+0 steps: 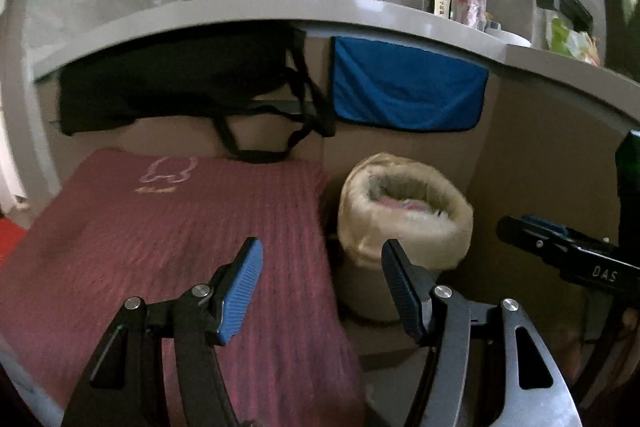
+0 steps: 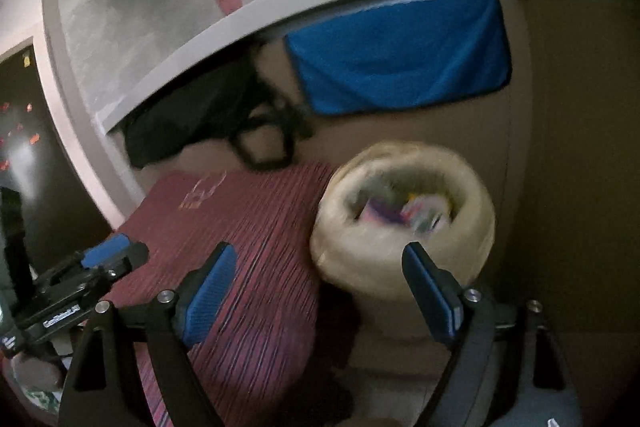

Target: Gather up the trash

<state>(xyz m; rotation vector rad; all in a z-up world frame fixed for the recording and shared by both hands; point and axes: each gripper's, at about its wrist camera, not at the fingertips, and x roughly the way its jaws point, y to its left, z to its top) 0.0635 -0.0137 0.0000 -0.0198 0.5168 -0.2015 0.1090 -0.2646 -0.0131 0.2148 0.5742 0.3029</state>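
The bin (image 1: 404, 215) is seen upright on the floor just beside the right edge of the red mat (image 1: 172, 247), below the bench (image 1: 280, 11), its long axis vertical and its mouth pointing up, with mixed trash (image 2: 404, 213) inside a thin pale liner (image 2: 404, 263) rolled over the rim. Both the left tongs (image 1: 322, 287) and the right tongs (image 2: 316, 291) are released, spread wide with nothing between them. The liner is judged light, soft, slippery and easily torn, so it is best gripped at the bunched rim on 2 opposite sides.
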